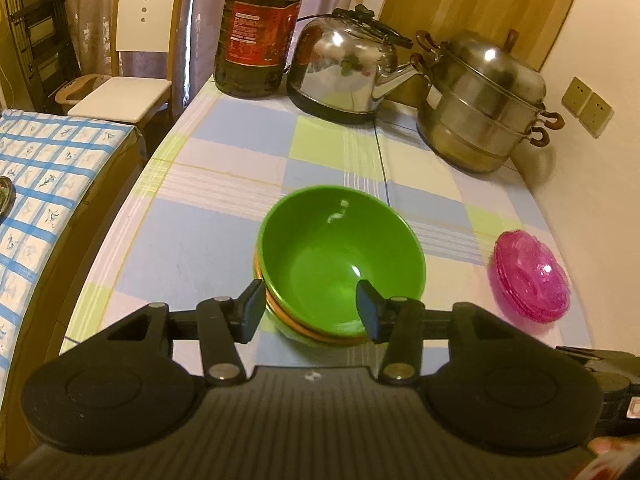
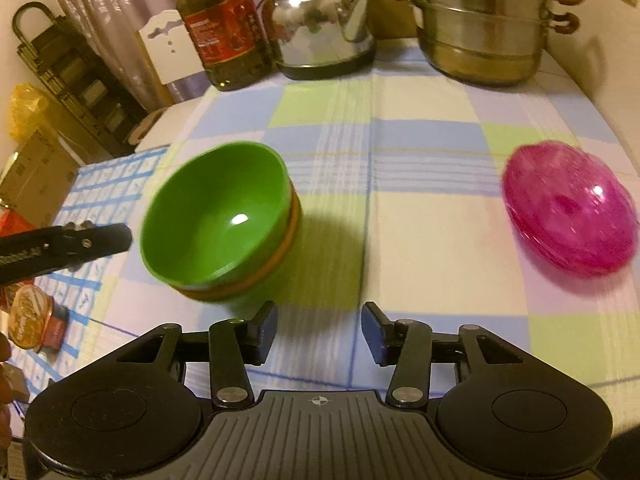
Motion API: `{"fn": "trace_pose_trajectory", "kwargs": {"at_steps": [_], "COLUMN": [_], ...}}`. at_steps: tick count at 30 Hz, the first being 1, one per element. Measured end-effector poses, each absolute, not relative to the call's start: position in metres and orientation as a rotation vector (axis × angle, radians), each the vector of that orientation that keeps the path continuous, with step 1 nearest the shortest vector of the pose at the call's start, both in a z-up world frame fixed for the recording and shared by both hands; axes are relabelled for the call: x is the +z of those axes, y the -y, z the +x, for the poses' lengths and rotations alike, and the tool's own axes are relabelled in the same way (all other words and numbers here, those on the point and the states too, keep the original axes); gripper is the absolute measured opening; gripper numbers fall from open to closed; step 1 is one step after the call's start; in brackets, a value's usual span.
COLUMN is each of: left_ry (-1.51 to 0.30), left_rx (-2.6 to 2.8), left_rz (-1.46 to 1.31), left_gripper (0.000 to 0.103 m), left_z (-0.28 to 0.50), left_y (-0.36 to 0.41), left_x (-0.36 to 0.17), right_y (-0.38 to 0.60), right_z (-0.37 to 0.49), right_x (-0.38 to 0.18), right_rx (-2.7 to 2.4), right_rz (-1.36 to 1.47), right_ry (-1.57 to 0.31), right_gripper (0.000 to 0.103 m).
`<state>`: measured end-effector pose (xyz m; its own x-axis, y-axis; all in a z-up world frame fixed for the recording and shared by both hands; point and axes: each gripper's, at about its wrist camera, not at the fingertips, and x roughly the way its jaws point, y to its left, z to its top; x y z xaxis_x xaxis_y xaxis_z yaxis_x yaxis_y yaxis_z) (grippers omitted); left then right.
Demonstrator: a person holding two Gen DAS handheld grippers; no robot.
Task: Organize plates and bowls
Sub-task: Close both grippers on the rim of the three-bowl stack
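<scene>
Green bowl (image 1: 340, 256) sits nested on top of an orange bowl (image 1: 296, 326), mid-table on the checked tablecloth (image 1: 208, 240). Pink plates (image 1: 531, 276), a small stack, lie well apart to the right, near the table's right edge by the wall. Between the two stacks: bare cloth, plenty of room.

Left gripper (image 1: 310, 308): jaws apart, straddling the near rim of the bowl stack w/ one finger outside on the left, the other over the bowl's inside; pads don't look pressed on the rim. Right gripper (image 2: 318, 330): jaws apart, nothing between them, over bare cloth just near-right of the bowls.

Far end crowded: oil bottle (image 1: 258, 28), steel kettle (image 1: 344, 72), stacked steamer pot (image 1: 486, 100) at the far right, close to the wall.

Left edge drops to a lower surface w/ blue-grid cloth (image 1: 52, 168). White chair (image 1: 136, 60) and curtain beyond.

Right wrist view is motion-blurred; plate count can't be told. Items on the blue-grid cloth at that view's left edge are cut off, not identifiable.
</scene>
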<state>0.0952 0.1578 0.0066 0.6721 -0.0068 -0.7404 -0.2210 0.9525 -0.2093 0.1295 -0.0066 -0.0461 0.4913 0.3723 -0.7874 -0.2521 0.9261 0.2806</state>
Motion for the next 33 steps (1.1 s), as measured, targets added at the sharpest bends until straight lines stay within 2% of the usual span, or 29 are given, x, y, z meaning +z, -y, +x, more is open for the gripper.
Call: {"fn": "trace_pose_trajectory", "kwargs": {"at_steps": [3,7,20,33], "left_ry": [-0.824,-0.825,-0.808,-0.858], "left_rx": [0.132,0.14,0.122,0.072], "left_rz": [-0.28,-0.278,-0.17,-0.177], "left_gripper": [0.052,0.063,0.063,0.063], "left_z": [0.086,0.075,0.055,0.057], "left_y": [-0.153,-0.151,-0.116,-0.102], "left_x": [0.005,0.004,-0.008,-0.014], "right_y": [0.012,0.013,0.035,0.044], "right_z": [0.122,0.113,0.089,0.082], "right_x": [-0.048,-0.046,-0.049,-0.045], "right_rx": [0.37,0.344,0.275,0.273], "right_rz": [0.128,0.069,0.043,0.089], "right_ry": [-0.994,-0.984,-0.976,-0.968], "right_gripper": [0.049,0.049,0.049,0.049]}}
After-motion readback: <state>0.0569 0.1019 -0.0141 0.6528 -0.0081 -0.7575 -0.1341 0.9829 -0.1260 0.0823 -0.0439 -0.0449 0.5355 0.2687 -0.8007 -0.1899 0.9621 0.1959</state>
